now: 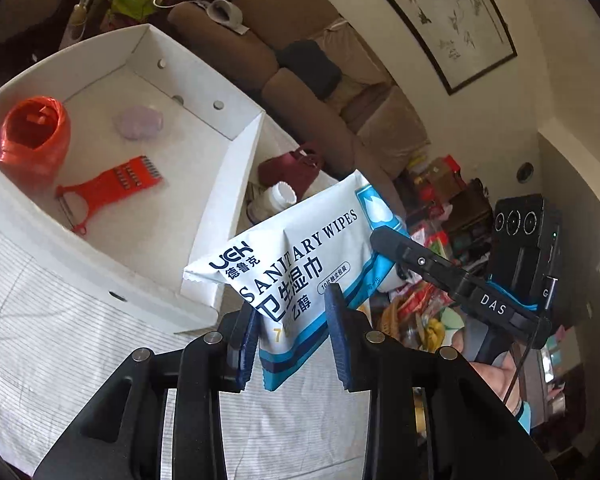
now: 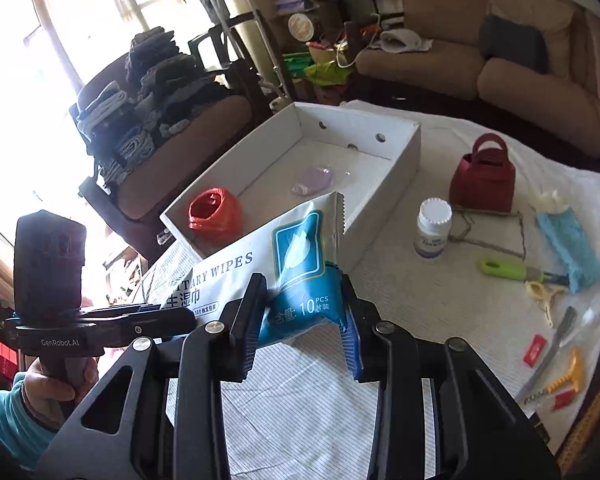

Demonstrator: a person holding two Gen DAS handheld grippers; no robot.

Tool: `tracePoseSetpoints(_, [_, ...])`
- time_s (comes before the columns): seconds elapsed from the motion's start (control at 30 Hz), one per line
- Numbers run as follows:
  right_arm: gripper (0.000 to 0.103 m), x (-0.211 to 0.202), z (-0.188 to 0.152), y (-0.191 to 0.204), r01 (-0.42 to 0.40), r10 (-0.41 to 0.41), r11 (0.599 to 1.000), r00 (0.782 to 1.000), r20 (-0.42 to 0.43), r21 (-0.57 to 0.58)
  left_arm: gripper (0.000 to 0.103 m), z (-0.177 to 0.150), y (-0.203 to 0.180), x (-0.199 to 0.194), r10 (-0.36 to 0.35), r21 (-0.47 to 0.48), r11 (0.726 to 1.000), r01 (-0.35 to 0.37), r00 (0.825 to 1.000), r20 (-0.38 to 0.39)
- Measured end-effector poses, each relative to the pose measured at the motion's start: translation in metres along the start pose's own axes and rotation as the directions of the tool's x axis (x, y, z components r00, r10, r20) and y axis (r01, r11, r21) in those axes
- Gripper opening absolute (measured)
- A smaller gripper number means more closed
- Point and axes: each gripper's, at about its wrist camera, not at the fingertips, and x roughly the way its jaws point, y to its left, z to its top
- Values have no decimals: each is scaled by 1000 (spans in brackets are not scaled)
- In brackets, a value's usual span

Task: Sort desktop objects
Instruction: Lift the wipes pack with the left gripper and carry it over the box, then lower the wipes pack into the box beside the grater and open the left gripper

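While a white cloth with thin grey stripes (image 2: 440, 296) covers the table, the largest item upon it is an open white cardboard box (image 2: 404, 160) with round holes in its far wall, standing toward the far left of the surface. Inside the box lie an orange-red bunched plastic bag (image 1: 34, 134), an orange-red plastic peeler with a toothed head (image 1: 112, 186) and a pale lilac soft pad (image 1: 138, 122). Right of the box, on the cloth, stand a dark red small handbag-shaped box (image 2: 483, 178) and a white plastic pill bottle with a ribbed cap (image 2: 433, 228); further right lie a light blue folded cloth (image 2: 568, 248) and a green-handled tool (image 2: 516, 270). Held in the air just in front of the box's near corner is the white and blue soft pack of sanitary wipes (image 1: 300, 256), tilted, clear of the cloth. The left gripper (image 1: 294, 332) is clamped on one short end of the pack, its blue pads pressing the wrapper from both sides. The right gripper (image 2: 300, 324) is clamped on the opposite end, where the blue wrapper buckles between the pads. A hand in a light blue sleeve (image 2: 46, 390) grips the left handle.
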Motion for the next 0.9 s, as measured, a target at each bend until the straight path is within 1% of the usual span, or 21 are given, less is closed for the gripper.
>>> tracePoseSetpoints(0.07, [33,16,23,6,5,-5,1000,1000,-10,-22,31,12,15,1,0,-40,999,2,999,32])
tracePoseSetpoints(0.17, [33,47,47,13,16,-18,998,999,-37,-54,31,22,39,11,-2,-115,993,11,997,72])
tracePoseSetpoints(0.23, [33,69,59,12,24,-28,998,998,-61,-63,31,25,52,20,5,-157,987,11,995,105])
tracePoseSetpoints(0.33, [33,100,71,7,33,-39,997,995,-93,-65,31,26,67,41,7,-205,979,19,992,125])
tracePoseSetpoints(0.4, [33,118,77,2,46,-54,996,992,-116,-71,31,25,70,55,7,-203,979,17,993,120])
tracePoseSetpoints(0.43, [33,126,79,-1,50,-59,996,990,-128,-75,34,25,71,60,3,-200,980,21,993,118])
tracePoseSetpoints(0.53, [33,147,84,-7,60,-75,994,984,-160,-96,35,28,81,77,-1,-213,977,22,995,99])
tracePoseSetpoints(0.6, [33,158,85,-11,74,-93,991,979,-179,-113,35,30,87,82,-10,-226,974,31,996,94])
tracePoseSetpoints(0.63, [33,162,86,-13,78,-98,990,978,-184,-116,35,33,86,84,2,-215,977,16,997,82])
tracePoseSetpoints(0.73, [33,172,88,-22,62,-78,994,978,-194,-90,35,34,84,90,13,-180,984,-3,998,54])
tracePoseSetpoints(0.83, [33,184,90,-25,58,-77,994,975,-211,-94,36,31,77,94,55,-127,991,-50,998,35])
tracePoseSetpoints(0.9, [33,189,91,-24,59,-81,993,972,-219,-107,40,30,71,95,77,-95,993,-75,997,22])
